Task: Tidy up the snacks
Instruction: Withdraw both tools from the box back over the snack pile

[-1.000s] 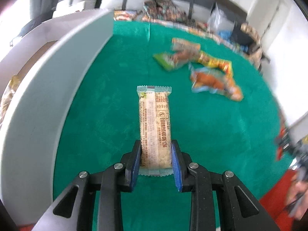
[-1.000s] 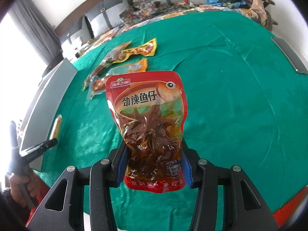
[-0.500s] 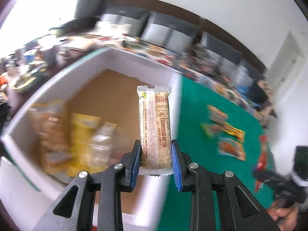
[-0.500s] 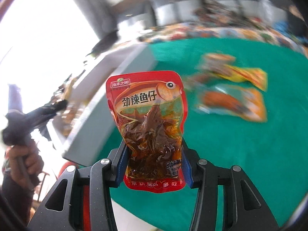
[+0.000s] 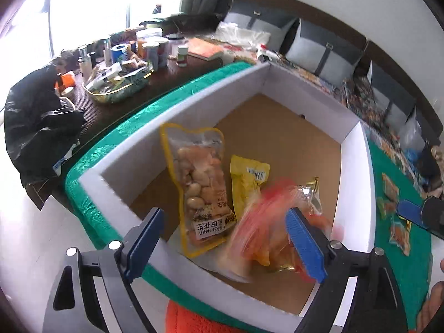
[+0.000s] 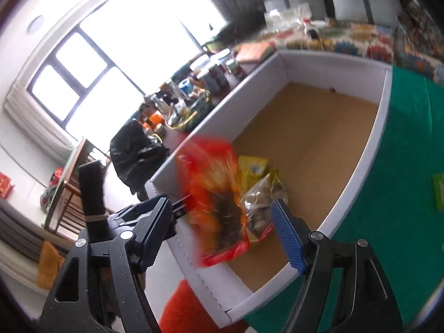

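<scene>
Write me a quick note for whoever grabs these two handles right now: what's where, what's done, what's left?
Left hand-held gripper: open, over the box.
Right hand-held gripper: open, with the red fish pouch blurred between its jaws, apparently dropping in.
Inside the box: peanut bag, yellow packet, more under the blur.
Left to do: several packets lie on the green cloth; fetch them.

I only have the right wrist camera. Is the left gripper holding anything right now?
Observer: No, the left gripper is open, pads wide apart, over the box.
Operator: What's the clear bag inside?
Observer: Its label reads PEANUT; the peanut bag lies flat beside a yellow packet.
Operator: Any snacks on the cloth that side?
Observer: Yes, a few orange packets lie on the green cloth beyond the box's right wall.
</scene>
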The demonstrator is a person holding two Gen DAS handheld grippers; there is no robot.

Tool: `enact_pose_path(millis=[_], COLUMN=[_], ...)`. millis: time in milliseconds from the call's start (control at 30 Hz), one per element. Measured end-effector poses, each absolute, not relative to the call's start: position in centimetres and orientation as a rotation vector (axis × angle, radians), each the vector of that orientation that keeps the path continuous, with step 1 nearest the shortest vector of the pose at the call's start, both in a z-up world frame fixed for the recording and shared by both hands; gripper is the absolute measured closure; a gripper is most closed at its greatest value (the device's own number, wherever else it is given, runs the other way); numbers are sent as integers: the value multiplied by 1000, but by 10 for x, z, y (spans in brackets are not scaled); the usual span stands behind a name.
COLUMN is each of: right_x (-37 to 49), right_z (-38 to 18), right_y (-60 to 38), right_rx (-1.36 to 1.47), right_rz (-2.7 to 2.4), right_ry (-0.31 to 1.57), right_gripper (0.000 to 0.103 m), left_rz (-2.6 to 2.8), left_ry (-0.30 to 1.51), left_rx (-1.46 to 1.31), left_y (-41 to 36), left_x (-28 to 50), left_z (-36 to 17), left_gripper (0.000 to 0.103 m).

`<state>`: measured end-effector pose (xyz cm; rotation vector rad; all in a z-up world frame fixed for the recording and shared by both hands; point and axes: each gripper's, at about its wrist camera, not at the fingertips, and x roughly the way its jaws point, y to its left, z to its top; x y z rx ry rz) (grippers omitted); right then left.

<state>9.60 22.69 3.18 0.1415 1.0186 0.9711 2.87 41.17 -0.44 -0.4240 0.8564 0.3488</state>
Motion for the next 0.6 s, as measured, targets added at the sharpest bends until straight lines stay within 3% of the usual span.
enact_pose_path(millis=[200, 300, 467, 600], right_x=[97, 97, 88, 80], right_z=[26, -12, -87, -109], right_y=[160, 91, -39, -133], right_rx=[122, 3, -138, -99], right_rz=[850, 641, 283, 92], right_ry=[911, 868, 923, 944], right_gripper=[24, 24, 24, 24], left_rz=[296, 202, -19, -188], left_ry=[804, 771, 761, 830], left_rx=[-487, -479, -404, -353], left_y=[394, 359, 263, 180], left_x=[20, 19, 35, 64], left_z=[8, 22, 43, 34], left_gripper=[12, 11, 1, 0])
